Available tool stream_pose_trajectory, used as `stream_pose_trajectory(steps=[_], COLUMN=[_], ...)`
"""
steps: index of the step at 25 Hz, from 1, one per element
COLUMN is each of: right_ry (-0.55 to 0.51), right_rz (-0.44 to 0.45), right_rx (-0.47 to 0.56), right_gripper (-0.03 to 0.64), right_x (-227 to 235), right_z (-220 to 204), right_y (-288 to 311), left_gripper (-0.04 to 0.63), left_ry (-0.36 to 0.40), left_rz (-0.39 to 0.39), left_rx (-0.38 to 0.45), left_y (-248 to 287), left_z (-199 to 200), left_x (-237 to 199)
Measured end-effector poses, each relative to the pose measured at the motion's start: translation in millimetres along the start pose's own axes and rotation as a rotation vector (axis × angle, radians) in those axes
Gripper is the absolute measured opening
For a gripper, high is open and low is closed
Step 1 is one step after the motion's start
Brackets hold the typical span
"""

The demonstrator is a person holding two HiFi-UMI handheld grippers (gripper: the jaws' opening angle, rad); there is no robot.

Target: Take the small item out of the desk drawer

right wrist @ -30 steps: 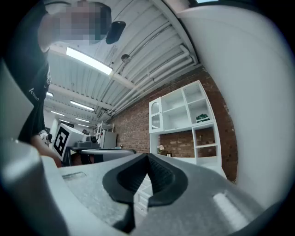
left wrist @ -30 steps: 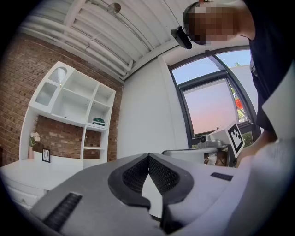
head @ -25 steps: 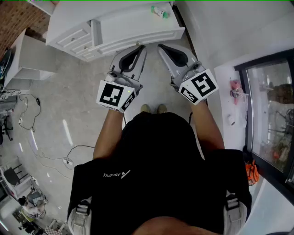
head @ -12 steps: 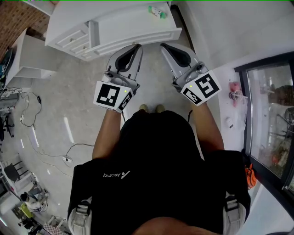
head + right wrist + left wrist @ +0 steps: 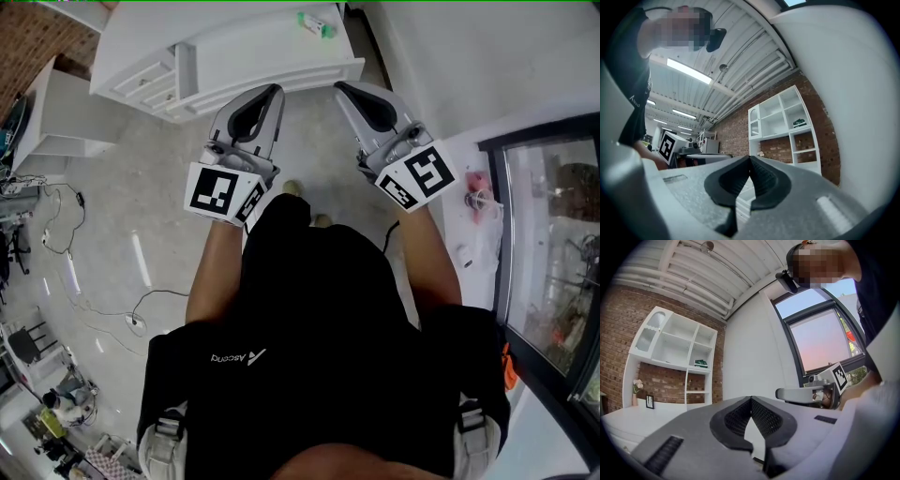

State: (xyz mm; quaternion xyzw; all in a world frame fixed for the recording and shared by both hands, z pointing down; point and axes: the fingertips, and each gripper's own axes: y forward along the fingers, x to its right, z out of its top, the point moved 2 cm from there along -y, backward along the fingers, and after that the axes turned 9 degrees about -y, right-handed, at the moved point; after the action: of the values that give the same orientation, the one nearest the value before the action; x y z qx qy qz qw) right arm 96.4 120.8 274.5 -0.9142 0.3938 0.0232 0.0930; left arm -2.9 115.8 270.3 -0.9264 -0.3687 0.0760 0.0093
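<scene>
In the head view a white desk (image 5: 234,42) stands at the top, its stack of drawers (image 5: 148,79) at the left end with the fronts closed. A small green and white item (image 5: 317,25) lies on the desk top near the right end. My left gripper (image 5: 273,90) is held just in front of the desk's front edge, jaws shut and empty. To its right my right gripper (image 5: 341,88) hangs at the same height, also shut with nothing in it. Each gripper view shows pads (image 5: 751,409) (image 5: 750,169) pressed together and points up over the room.
A white side unit (image 5: 56,117) stands left of the desk. Cables (image 5: 70,267) trail over the grey floor at the left. A dark-framed window (image 5: 548,234) and a white ledge with a pink thing (image 5: 479,177) run along the right. A white wall shelf (image 5: 675,347) hangs on brick.
Both grippers have moved forward, closer to the desk's front edge, and a little apart. The person has stepped forward with one foot. Both stay shut.
</scene>
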Motion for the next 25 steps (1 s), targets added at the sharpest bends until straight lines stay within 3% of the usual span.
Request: stream_pose_trajectory(steps=[11,25], right_ry=[-0.055,-0.113], right_rz=[0.008,-0.015], right_rx=[-0.05,-0.166], right_gripper=[0.002,0.002], right_x=[35.2,123.8], right_z=[-24.9,-78.9], right_y=[40.1,153.7], left_gripper=[-0.002,-0.002], left_ry=[-0.005,-0.023], left_rz=[-0.003,-0.038], left_rx=[0.018,0.007], left_y=[40.9,131.4], left_z=[-5.1,-14.2], left_x=[-46.2,-168.9])
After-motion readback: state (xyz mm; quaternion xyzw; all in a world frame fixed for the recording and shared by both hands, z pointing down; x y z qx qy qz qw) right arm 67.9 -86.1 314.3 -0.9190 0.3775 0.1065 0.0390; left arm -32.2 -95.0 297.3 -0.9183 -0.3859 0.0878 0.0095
